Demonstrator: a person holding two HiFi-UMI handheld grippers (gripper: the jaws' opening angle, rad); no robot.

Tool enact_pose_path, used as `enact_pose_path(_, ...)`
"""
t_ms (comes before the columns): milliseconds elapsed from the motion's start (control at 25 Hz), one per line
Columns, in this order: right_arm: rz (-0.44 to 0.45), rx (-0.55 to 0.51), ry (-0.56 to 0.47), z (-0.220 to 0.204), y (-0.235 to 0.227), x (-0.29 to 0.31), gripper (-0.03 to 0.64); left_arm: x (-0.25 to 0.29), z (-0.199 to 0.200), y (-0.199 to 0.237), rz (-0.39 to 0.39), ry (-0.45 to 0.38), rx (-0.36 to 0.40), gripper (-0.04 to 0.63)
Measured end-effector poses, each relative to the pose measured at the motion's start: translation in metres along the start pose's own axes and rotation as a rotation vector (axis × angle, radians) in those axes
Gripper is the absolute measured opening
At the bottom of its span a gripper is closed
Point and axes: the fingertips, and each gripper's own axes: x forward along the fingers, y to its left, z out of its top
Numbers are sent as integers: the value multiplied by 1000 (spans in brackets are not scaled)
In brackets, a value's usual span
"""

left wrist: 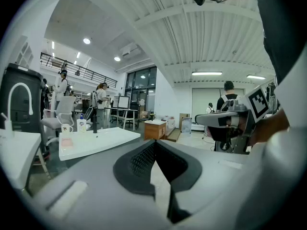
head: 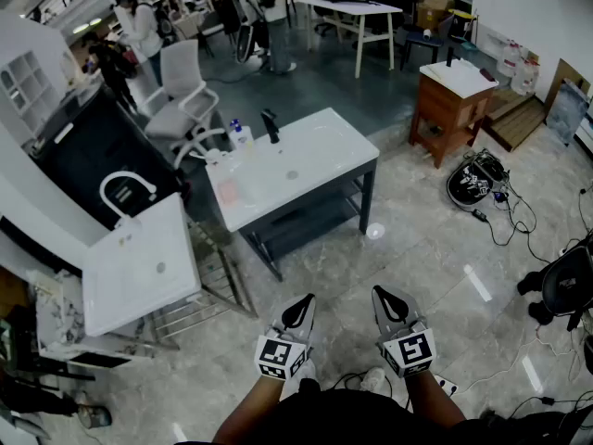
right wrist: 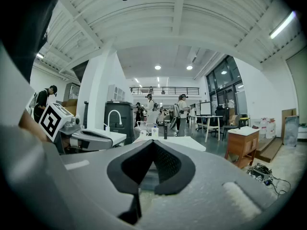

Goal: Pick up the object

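Observation:
A white sink table [head: 315, 151] stands ahead of me in the head view. On its far left end are a soap bottle [head: 241, 134], a black faucet [head: 271, 125], a white cup [head: 214, 156] and a flat pink pad [head: 228, 191]. My left gripper [head: 301, 306] and right gripper [head: 387, 299] hang side by side close to my body, well short of the table. Both are shut with nothing between the jaws. The left gripper view looks past the closed left gripper [left wrist: 154, 145] to the pink pad [left wrist: 66, 141] and the soap bottle [left wrist: 82, 125]. The right gripper [right wrist: 153, 145] points the same way.
A second white sink [head: 139, 262] with a white faucet stands at the left over a metal rack. A white office chair [head: 181, 91] is behind the table. At the right are a wooden cabinet [head: 454, 100] and a bag with cables [head: 474, 182] on the floor. People stand at the back.

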Motion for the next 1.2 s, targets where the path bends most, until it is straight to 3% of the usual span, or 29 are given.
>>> enact_pose_path(400,2,0,16,2,7,17,0,-1,-5,16,-2,21,-7,17)
enact_pose_path(560,-8,81,-35,13,9,30,2,-2,-4,29,-2,13,-5,17)
enact_pose_path(960,-27,97,-22,8,57,86,3,-40,-10,102,-5,28,5,17)
enact_pose_path(1200,-33,99,-18,6,87,112,3,-55,-12,148,54,5,-11,17)
